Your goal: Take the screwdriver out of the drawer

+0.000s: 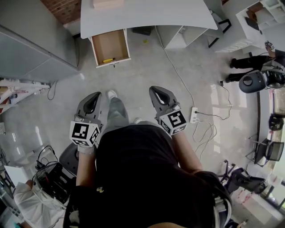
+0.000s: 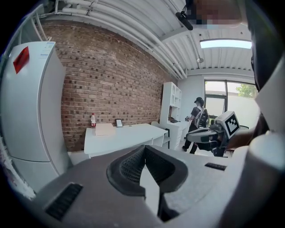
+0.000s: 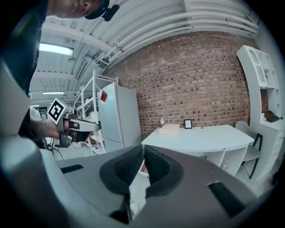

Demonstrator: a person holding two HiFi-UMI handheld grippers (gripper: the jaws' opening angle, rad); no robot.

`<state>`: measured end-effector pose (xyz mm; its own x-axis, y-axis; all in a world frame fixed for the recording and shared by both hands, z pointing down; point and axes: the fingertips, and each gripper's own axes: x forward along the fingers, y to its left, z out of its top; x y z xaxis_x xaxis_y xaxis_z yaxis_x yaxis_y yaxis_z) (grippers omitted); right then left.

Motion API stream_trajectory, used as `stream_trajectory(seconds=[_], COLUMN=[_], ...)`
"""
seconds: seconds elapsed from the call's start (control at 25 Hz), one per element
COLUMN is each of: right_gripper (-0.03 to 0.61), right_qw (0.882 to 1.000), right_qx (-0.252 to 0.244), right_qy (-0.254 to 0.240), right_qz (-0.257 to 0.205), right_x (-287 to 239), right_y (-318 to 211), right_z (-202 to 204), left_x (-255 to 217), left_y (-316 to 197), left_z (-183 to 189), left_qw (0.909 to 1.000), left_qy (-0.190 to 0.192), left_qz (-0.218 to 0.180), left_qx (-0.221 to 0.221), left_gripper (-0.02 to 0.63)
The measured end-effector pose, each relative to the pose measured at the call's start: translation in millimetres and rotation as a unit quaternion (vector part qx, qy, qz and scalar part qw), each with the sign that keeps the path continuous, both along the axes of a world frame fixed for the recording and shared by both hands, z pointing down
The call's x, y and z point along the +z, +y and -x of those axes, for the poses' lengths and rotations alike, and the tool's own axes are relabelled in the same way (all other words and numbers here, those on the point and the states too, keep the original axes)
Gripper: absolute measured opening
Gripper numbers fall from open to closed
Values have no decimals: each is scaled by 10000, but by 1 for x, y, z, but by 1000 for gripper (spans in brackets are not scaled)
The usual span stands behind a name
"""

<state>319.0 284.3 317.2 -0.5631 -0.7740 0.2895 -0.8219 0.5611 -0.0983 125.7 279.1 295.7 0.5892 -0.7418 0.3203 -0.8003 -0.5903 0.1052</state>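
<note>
Big picture first: a grey floor (image 1: 142, 75) takes up most of the head view, with a white table (image 1: 147, 13) along the far edge and a tall pale fridge (image 2: 26, 111) off to its left against a brick wall (image 2: 116, 80). A flat box (image 2: 105, 129) and a little bottle (image 2: 93, 120) sit on the tabletop. Over on the right there's another person in black (image 1: 249, 62) by some office chairs, plus a power strip (image 1: 194, 115) with a white cable (image 1: 176, 71) snaking across the floor towards the table. The drawer (image 1: 110, 42) under the table's left end is pulled out, and the yellow-handled screwdriver (image 1: 108, 60) lies at its near edge. Both tools are held low in front of the body, well apart from it, with just a stretch of floor and the wearer's own shoe (image 1: 111, 94) in between. The left gripper (image 1: 92, 100) has its jaws closed tip to tip on nothing. The right gripper (image 1: 159, 93) is closed and empty too.
</note>
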Motion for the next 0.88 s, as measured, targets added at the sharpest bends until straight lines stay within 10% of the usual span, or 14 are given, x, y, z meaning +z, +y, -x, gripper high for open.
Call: stream_trajectory(seconds=[0.88], right_gripper=[22], right_qw=[9949], right_qx=[-210], right_qy=[716], right_qz=[676], right_x=[40], right_y=[-211], right_z=[145], left_x=[38], left_y=[-210], left_z=[129], left_qw=[9974], left_qy=[324], left_qz=[559], left_qx=[313], left_gripper=[5])
